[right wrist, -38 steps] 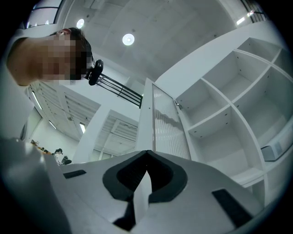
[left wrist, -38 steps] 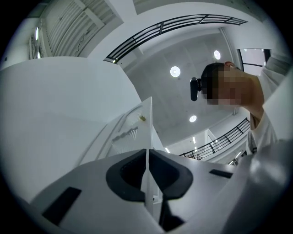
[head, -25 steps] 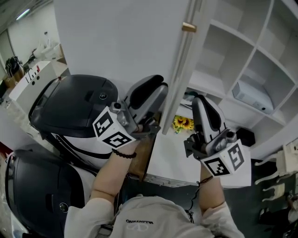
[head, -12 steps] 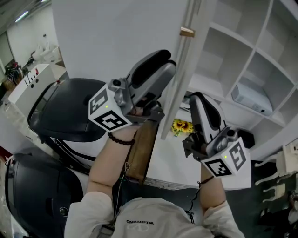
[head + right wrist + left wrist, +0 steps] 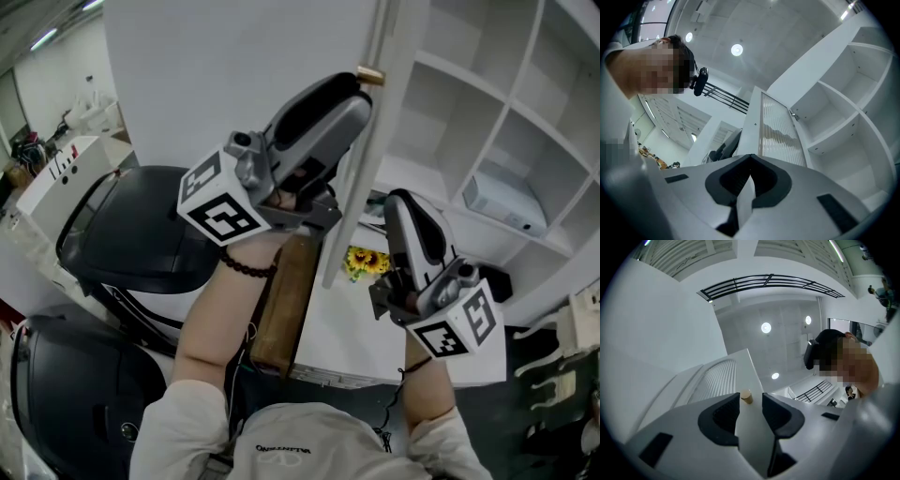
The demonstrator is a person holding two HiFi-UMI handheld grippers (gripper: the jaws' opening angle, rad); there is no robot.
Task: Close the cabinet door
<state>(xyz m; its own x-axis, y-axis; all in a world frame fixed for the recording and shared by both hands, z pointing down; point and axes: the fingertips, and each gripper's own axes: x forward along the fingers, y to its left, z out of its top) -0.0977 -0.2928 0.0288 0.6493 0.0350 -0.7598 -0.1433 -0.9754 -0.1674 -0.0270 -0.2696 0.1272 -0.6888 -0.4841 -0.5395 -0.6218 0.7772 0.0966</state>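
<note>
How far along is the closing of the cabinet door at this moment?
Done: nothing yet; the cabinet door stands open, away from the shelves. In hand: the left gripper, its fingers just having been opening, points at the brass knob, which shows in their gap, ungripped. Left: swing the door shut.

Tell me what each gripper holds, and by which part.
Nothing is held. On the left gripper the jaws have just been opening, near the door knob; on the right gripper they are shut and empty.
</note>
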